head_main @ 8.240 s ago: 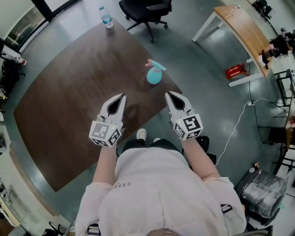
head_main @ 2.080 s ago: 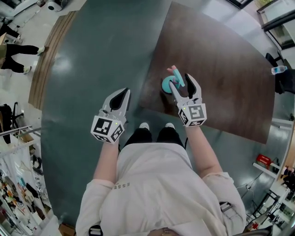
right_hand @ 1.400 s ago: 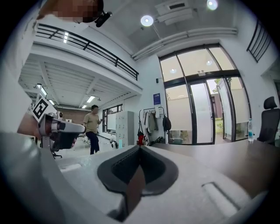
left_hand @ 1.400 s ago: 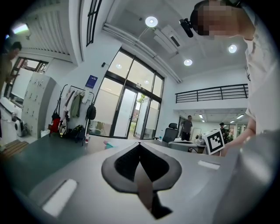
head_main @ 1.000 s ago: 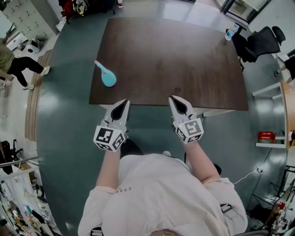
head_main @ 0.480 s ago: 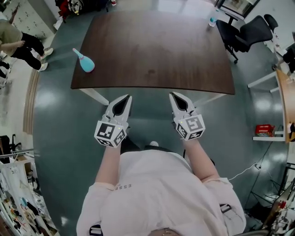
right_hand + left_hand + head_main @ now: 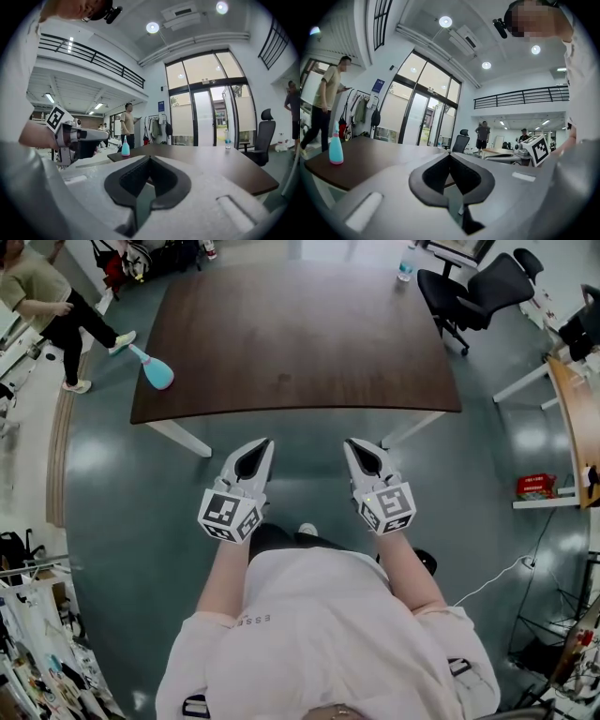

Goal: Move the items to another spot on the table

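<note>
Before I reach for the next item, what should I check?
1. Left gripper empty, jaws together: ok.
2. Right gripper empty, jaws together: ok.
3. Spray bottle upright at the table's near left corner: ok.
4. Water bottle standing at the far right corner: ok.
5. Grippers over the table: not ok, both hang short of its near edge.
6. Space beside the spray bottle free: not ok, a person is close to that corner.
</note>
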